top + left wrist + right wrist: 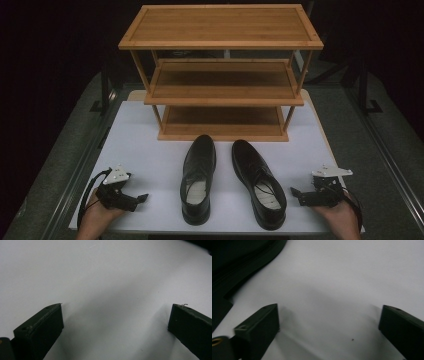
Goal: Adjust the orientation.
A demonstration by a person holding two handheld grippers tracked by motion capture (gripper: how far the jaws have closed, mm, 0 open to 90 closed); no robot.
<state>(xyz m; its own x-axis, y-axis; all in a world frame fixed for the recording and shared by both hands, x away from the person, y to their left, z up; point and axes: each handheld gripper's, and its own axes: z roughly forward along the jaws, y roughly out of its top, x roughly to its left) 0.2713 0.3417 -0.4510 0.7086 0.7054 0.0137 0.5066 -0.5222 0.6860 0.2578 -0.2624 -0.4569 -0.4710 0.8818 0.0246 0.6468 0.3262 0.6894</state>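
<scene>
Two black leather dress shoes stand side by side on the white table (150,150), toes toward the rack: the left shoe (198,177) and the right shoe (258,182). My left gripper (142,198) rests near the front left of the table, pointing at the left shoe, open with bare table between its jaws (115,322). My right gripper (295,192) lies at the front right, pointing at the right shoe, open with nothing between its fingers (328,325). The right shoe's dark sole edge (244,267) fills the upper left corner of the right gripper view.
A three-tier wooden shoe rack (222,75) stands at the back of the table, its shelves bare. A person's hands hold both grippers at the front edge. Dark floor and metal rails flank the table.
</scene>
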